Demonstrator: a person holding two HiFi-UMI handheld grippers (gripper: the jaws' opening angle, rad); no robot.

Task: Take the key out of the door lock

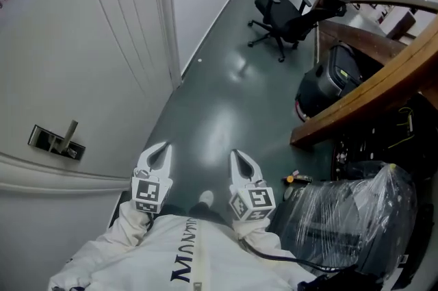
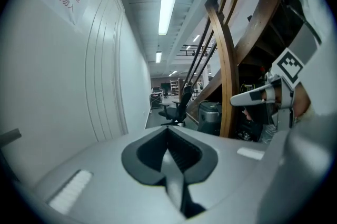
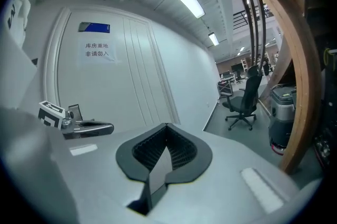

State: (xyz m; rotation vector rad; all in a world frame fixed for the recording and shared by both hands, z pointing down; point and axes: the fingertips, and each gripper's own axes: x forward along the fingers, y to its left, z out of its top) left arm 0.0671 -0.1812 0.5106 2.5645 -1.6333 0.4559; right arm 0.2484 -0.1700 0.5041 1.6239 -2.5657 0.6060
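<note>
A white door [image 1: 82, 57] fills the left of the head view. On it sits a dark metal lock plate with a lever handle [image 1: 57, 140]; I cannot make out a key on it from here. My left gripper [image 1: 162, 147] is shut and empty, low beside the door and to the right of the lock. My right gripper [image 1: 235, 155] is also shut and empty, further right over the floor. In the left gripper view the shut jaws point along the door [image 2: 63, 86]. In the right gripper view the left gripper [image 3: 87, 128] shows before the door, near a small plate [image 3: 74, 112].
A black office chair [image 1: 284, 19] stands down the grey-green corridor floor [image 1: 219, 111]. Curved wooden beams [image 1: 369, 87], a black machine [image 1: 332, 81] and a plastic-wrapped bundle [image 1: 356, 221] crowd the right side. A paper sign [image 3: 97, 49] hangs on the door.
</note>
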